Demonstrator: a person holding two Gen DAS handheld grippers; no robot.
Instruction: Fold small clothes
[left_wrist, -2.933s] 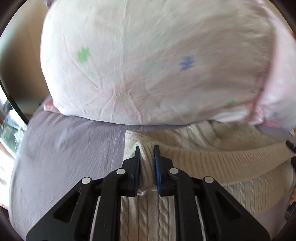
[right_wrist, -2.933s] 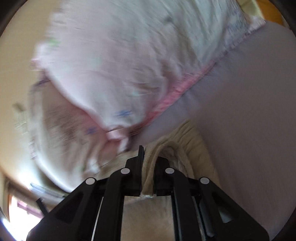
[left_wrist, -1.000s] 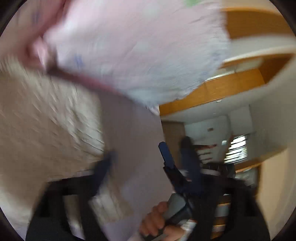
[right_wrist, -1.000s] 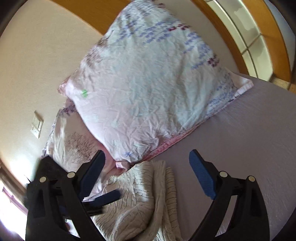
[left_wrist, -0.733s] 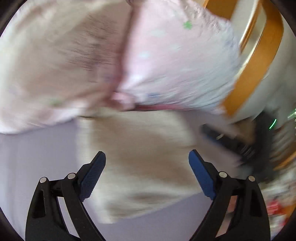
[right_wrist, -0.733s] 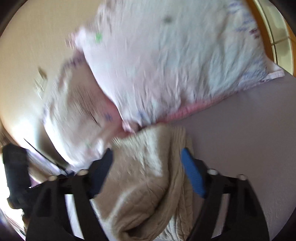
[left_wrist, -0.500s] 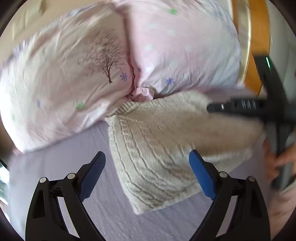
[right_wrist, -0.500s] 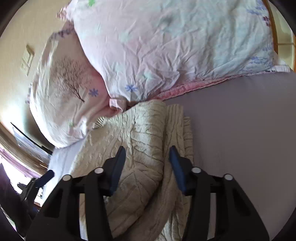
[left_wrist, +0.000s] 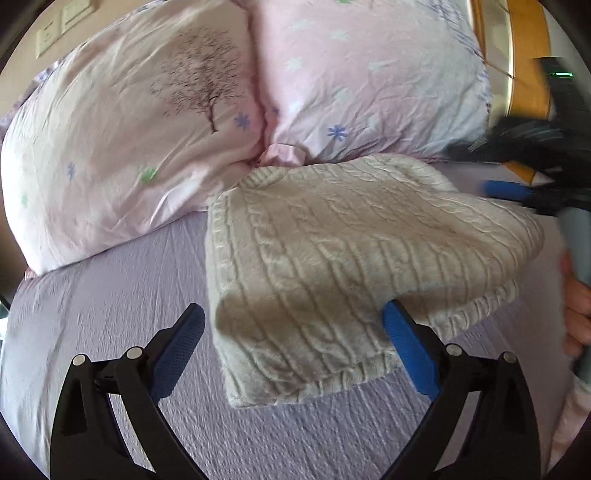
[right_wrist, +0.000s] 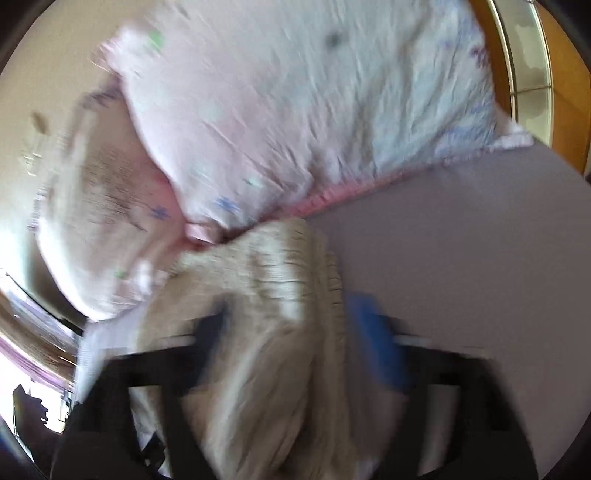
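Note:
A cream cable-knit sweater (left_wrist: 332, 266) lies folded in a thick rectangle on the lilac bedsheet (left_wrist: 110, 295), its far edge against the pillows. My left gripper (left_wrist: 293, 343) is open, its blue-padded fingers either side of the sweater's near corner, holding nothing. The right wrist view is blurred: the sweater (right_wrist: 266, 302) lies between the fingers of my right gripper (right_wrist: 295, 339), which is open. The right gripper also shows in the left wrist view (left_wrist: 517, 188), at the sweater's far right side, in a hand.
Two pink floral pillows (left_wrist: 129, 122) (left_wrist: 369, 74) lean at the head of the bed behind the sweater. A wooden headboard (left_wrist: 524, 55) stands at the far right. Wall switches (left_wrist: 62, 18) are at the upper left. Bare sheet (right_wrist: 461, 240) lies right of the sweater.
Both grippers let go of the sweater and opened, then drew back. The sweater now lies folded by the pillows. The right gripper is moving fast over its right edge.

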